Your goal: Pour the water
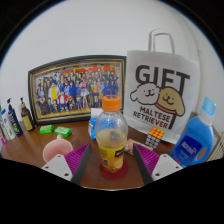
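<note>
- A wall point(90, 25) is rising pale behind everything, and a brown table point(40, 142) is running beneath the things.
- A white gift bag point(160, 90) is standing upright at the back, right of the middle, showing the words GIFT and MALTESE RETRIEVER with a cartoon dog.
- A framed group photo point(77, 87) is leaning at the back, left of the bag.
- A clear bottle point(111, 135) with an orange cap and an orange-yellow label is standing upright between the fingers, in front of the photo and the bag.
- The gripper point(111, 165) is reaching forward from below; its two fingers are flanking the bottle's lower part, close at either side, though whether they are pressing on it cannot be told.
- A blue bottle point(197, 138) is standing right of the fingers, near the bag.
- A pink cup point(57, 150) is sitting just left of the left finger.
- Several small bottles point(14, 120) are lining up at the far left.
- A colour cube point(155, 134) is lying in front of the bag.
- A green block point(63, 131) is lying behind the cup.
</note>
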### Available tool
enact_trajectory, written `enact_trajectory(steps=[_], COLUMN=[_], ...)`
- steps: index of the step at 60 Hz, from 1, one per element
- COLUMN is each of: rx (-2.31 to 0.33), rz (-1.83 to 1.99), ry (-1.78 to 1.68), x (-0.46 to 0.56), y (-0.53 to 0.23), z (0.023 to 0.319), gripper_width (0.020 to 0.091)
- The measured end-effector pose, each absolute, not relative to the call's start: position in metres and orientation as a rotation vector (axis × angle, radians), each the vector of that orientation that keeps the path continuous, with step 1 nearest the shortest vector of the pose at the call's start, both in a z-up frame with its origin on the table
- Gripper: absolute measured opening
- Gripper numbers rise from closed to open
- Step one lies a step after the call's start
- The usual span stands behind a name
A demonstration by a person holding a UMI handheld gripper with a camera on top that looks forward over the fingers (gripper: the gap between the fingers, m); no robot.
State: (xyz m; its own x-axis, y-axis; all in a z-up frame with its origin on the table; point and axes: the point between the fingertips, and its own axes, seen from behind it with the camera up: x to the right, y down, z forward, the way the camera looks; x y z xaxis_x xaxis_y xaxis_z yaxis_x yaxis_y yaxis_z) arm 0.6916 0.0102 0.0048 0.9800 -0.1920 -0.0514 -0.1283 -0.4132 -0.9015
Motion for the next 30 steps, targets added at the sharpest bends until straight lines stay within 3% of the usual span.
enact_trajectory(steps=[30], rx=[-2.148], rz=[-0.11], ry=[0.312], x=[0.582], y=[-0.23], z=[0.125], gripper_width=[0.0858])
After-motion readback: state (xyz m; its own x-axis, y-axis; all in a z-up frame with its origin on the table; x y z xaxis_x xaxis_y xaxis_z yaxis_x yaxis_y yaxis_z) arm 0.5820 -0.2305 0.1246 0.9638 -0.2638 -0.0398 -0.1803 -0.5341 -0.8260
